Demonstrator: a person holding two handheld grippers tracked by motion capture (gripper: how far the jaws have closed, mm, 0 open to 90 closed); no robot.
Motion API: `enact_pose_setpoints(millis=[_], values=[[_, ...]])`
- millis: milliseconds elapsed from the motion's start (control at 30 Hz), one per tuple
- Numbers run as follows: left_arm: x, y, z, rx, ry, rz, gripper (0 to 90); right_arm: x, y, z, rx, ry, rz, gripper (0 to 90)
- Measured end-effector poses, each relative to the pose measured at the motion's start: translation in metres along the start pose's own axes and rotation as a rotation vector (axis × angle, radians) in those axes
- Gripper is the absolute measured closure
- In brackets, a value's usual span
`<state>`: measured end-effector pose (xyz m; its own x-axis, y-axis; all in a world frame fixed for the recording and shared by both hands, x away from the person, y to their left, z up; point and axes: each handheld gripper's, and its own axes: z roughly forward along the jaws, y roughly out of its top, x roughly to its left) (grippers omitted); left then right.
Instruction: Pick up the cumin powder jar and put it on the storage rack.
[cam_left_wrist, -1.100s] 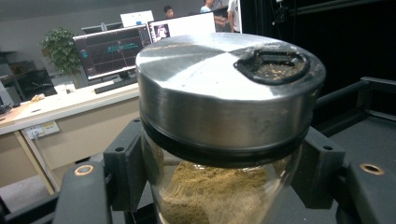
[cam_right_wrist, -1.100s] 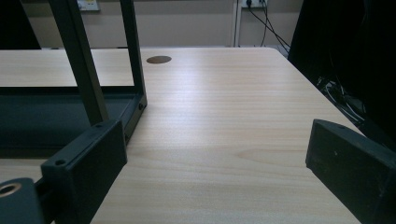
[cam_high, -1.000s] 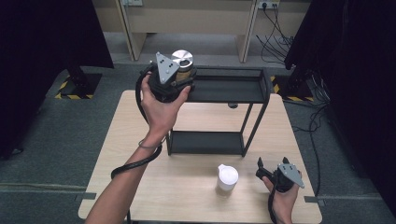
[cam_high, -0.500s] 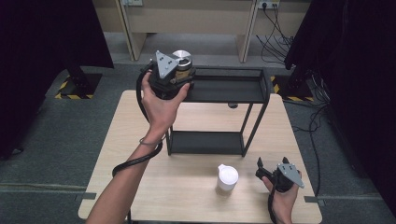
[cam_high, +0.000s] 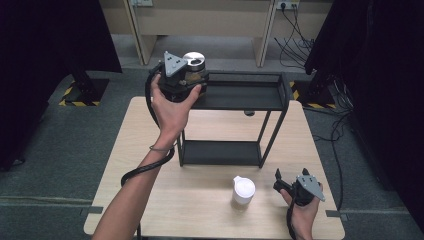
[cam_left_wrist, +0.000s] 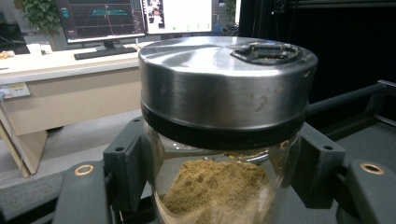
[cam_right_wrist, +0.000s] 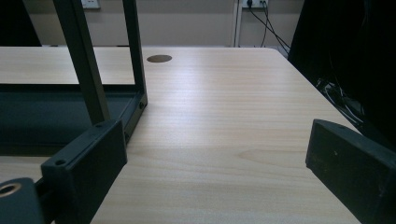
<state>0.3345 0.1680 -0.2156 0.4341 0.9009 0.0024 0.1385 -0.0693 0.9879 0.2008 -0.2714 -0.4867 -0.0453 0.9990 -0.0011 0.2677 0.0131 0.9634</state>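
A pale wooden bench (cam_high: 150, 145) is carrying a black two-tier metal rack (cam_high: 235, 97), which is standing toward the far side with its lower shelf resting on the wood. At the rack's upper left corner the left tongs (cam_high: 187, 75) are gripping a glass jar (cam_high: 194, 67), holding it upright at the level of the top shelf. In the left gripper view the two black jaws are pressing on the glass on either side, just under the jar's wide steel lid (cam_left_wrist: 224, 79), and brown powder (cam_left_wrist: 215, 186) is lying heaped inside the jar. The right tongs (cam_high: 280, 182) are resting low near the bench's near right corner, held in the person's hand, with their jaws standing wide apart and nothing between them; the right gripper view is showing bare wood between them and the rack's leg off to one side. A small white lidded cup (cam_high: 243, 190) is standing on the bench just beside the right tongs, apart from them.
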Motion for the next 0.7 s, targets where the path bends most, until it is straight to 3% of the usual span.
enact_pose_setpoints(millis=[700], values=[[0.0019,-0.0007,0.0015,-0.005,-0.007,-0.008,29.8,0.0005,-0.0003,-0.0001,-0.002,-0.001,-0.004,5.5]])
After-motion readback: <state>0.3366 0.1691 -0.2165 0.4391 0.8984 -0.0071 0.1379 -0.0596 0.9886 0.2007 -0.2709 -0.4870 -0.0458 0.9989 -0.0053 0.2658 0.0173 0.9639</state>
